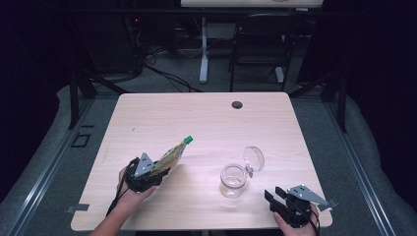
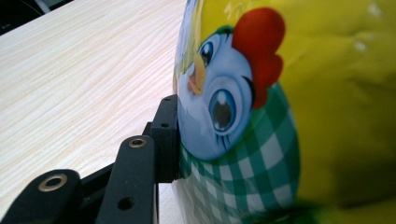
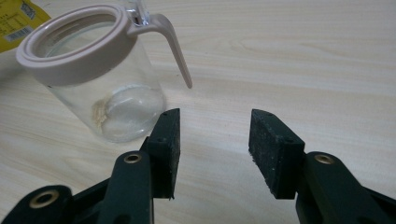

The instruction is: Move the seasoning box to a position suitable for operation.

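Pouch (image 1: 169,158) gripped in L tongs (image 1: 156,173) – jar (image 1: 232,180) near R tongs (image 1: 273,195).

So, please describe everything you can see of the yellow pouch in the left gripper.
The yellow pouch is a soft, glossy pack, like plastic film, with a green screw cap on its spout. It is printed with a cartoon chick: blue eyes, a red comb, a green-and-white checked pattern below. The left gripper is shut on its lower part, and one pad presses its side. It tilts with the cap up, pointing away from the person, lifted above the table. It looks filled.
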Motion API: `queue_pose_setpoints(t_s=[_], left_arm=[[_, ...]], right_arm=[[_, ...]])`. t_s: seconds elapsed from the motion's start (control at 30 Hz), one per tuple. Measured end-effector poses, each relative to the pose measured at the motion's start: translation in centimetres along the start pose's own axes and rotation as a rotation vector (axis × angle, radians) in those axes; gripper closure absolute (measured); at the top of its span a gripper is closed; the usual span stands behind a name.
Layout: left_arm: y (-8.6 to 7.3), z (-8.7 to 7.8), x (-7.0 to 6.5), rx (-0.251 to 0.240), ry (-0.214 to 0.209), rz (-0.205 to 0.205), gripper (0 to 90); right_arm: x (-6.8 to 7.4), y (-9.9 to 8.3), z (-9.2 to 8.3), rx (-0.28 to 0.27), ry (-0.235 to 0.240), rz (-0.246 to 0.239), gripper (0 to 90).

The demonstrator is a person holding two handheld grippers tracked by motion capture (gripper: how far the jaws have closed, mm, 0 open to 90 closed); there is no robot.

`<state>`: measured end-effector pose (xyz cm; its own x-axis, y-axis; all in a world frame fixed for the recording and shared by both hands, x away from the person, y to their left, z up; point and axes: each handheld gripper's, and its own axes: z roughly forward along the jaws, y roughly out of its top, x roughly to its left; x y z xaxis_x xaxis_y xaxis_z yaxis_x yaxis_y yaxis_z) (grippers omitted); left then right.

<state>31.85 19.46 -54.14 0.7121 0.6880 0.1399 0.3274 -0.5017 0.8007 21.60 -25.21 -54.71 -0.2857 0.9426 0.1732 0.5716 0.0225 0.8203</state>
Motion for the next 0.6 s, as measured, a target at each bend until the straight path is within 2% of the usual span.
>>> queue_pose_setpoints(t_s=[0.1,0.23,0.37,0.4,0.6], left_arm=[[0.1,-0.1,-0.3,0.007,0.010,0.022,59.7],[0.3,-0.4,-0.7,0.015,0.027,0.057,59.7],[0.4,-0.5,-1.2,0.022,0.053,0.095,59.7],[0.4,-0.5,-1.3,0.034,0.063,0.117,59.7],[0.6,-0.7,-2.0,0.044,0.086,0.163,59.7]], right_arm=[[0.3,0.1,0.0,-0.017,0.003,-0.029,53.6],[0.6,0.2,0.1,-0.005,0.003,-0.052,53.7],[0.7,0.3,0.4,-0.002,0.017,-0.050,54.0],[0.7,0.3,0.4,-0.002,0.016,-0.051,54.1],[0.7,0.4,0.6,0.012,0.030,-0.053,54.8]])
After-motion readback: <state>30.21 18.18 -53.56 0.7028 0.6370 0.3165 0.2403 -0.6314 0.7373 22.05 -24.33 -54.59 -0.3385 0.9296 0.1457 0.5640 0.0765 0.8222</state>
